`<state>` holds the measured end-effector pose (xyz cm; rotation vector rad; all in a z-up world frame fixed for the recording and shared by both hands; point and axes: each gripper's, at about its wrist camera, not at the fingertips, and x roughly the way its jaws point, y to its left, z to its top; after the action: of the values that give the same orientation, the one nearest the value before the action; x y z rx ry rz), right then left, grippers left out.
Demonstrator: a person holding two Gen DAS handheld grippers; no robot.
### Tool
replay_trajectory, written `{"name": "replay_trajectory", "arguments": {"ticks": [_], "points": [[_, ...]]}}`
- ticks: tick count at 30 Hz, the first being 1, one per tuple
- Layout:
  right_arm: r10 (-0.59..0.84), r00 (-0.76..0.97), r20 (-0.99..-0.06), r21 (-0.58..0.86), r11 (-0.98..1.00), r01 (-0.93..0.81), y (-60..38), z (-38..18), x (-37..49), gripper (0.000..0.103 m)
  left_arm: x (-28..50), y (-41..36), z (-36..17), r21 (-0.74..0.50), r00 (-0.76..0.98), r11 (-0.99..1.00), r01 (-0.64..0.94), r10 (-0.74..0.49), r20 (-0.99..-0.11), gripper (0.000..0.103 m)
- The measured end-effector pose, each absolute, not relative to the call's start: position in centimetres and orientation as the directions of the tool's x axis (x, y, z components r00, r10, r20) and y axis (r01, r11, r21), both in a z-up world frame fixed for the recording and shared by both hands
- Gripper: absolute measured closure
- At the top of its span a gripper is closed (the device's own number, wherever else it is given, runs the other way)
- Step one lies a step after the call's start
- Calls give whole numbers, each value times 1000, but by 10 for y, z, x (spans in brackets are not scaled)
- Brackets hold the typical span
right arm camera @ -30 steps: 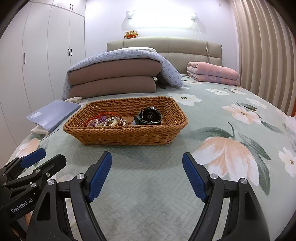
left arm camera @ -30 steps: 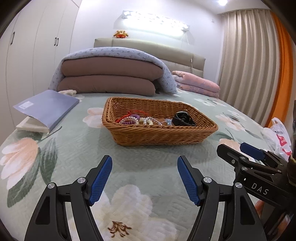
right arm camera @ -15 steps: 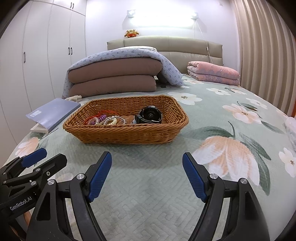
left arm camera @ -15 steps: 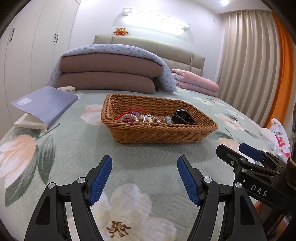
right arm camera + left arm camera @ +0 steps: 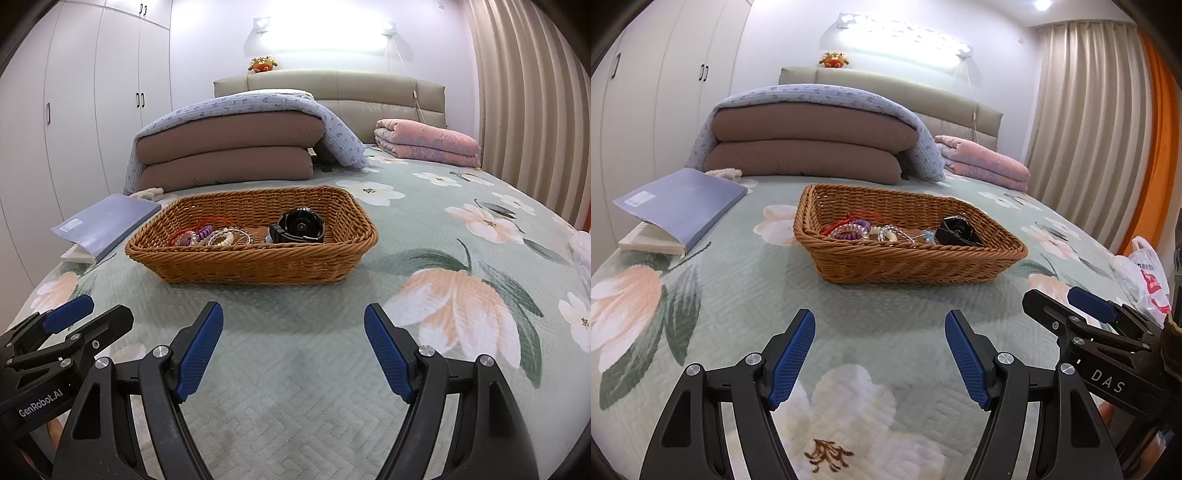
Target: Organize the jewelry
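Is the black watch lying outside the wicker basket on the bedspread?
No, the black watch lies inside the wicker basket, at its right end beside the bracelets.

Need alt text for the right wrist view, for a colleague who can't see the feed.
A wicker basket sits on a floral bedspread, holding a black watch beside tangled bracelets. The right gripper hangs open and empty before it, with the left gripper at lower left.
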<state>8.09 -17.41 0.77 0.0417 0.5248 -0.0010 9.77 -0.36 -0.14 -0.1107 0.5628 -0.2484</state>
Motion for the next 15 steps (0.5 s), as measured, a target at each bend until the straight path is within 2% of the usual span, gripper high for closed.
{"name": "replay_trajectory", "arguments": {"ticks": [15], "points": [[7, 859, -512, 34, 999, 12, -174, 5, 84, 22, 100, -7, -3, -164, 810, 966, 199, -256, -527, 29]]}}
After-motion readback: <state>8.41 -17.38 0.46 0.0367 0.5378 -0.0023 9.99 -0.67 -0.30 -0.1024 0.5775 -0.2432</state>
